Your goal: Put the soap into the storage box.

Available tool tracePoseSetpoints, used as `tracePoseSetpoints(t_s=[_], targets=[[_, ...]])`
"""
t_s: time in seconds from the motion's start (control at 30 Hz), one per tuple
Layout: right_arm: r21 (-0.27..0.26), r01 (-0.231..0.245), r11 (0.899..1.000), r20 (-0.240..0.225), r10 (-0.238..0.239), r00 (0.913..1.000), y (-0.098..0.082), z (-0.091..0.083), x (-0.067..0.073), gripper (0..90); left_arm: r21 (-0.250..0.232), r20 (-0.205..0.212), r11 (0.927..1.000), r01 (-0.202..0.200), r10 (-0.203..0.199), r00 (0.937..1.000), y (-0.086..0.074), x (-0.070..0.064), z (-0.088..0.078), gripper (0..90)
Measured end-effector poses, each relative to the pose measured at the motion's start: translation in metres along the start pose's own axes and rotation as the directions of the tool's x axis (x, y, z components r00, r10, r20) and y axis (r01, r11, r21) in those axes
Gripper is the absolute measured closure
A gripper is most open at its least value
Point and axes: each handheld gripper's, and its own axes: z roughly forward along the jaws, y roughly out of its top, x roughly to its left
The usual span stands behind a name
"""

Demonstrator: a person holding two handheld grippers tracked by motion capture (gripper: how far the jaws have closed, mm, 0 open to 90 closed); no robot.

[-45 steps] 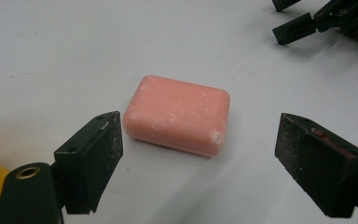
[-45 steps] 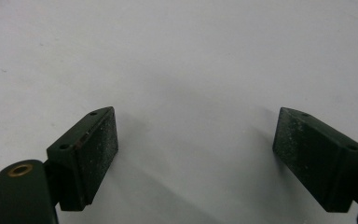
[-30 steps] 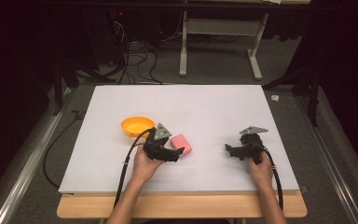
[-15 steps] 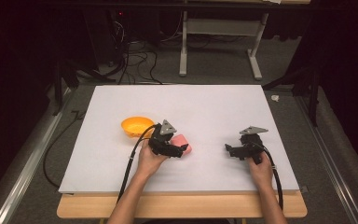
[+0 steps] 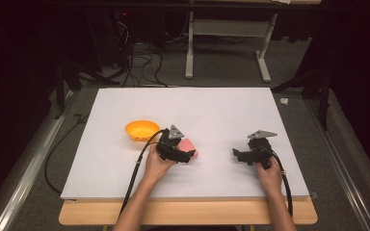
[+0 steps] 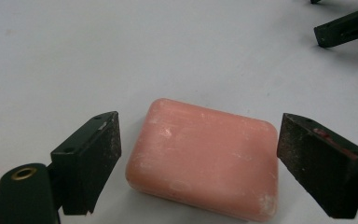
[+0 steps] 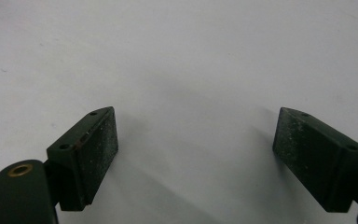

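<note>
While the left hand-held gripper stood with its jaws spread wide on either side of the pink soap bar, neither pad touched it; the bar lay flat on the white worktop, just right of the orange bowl as the high view showed. The right hand-held gripper was equally wide open, held nothing, and rested over bare worktop well apart from the soap.

The likeliest slip, as I judged it, lay in the soap itself: smooth and rounded at the corners, it sat skewed to the jaws, so a closing pad might meet a corner first and twist or squirt the bar out sideways. A grip set too near the bar's near edge might also let it tip when lifted.

From the left gripper view came what the high view could not give: the gaps between pads and soap, and the bar's scuffed, whitish surface. From the high view came the bowl's place beside the soap, hidden from both gripper views.
</note>
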Motion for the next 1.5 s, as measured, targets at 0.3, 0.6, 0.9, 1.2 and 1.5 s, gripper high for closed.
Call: tracePoseSetpoints(t_s=[0.3, 0.6, 0.9, 1.2, 1.5], targets=[[0.001, -0.002, 1.000, 0.000, 0.002, 1.0000, 0.000, 0.000, 0.000, 14.6, 0.002, 0.015, 1.0000, 0.006, -0.006, 0.9999, -0.002, 0.000, 0.003, 13.7], [0.001, -0.002, 1.000, 0.000, 0.002, 1.0000, 0.000, 0.000, 0.000, 14.6, 0.016, 0.015, 0.9999, -0.003, 0.002, 0.9999, -0.003, -0.001, 0.008, 12.7], [0.001, -0.002, 1.000, 0.000, 0.002, 1.0000, 0.000, 0.000, 0.000, 14.6, 0.050, -0.001, 0.9987, -0.011, 0.011, 0.9999, -0.006, -0.002, 0.014, 12.8], [0.001, -0.003, 1.000, 0.000, 0.003, 1.0000, 0.000, 0.000, 0.000, 14.6, 0.069, -0.023, 0.9973, -0.023, 0.024, 0.9994, -0.006, -0.003, 0.017, 13.1], [0.001, -0.003, 1.000, 0.000, 0.003, 1.0000, 0.000, 0.000, 0.000, 14.6, 0.087, -0.046, 0.9957, -0.032, 0.036, 0.9983, -0.007, -0.005, 0.019, 13.3]])
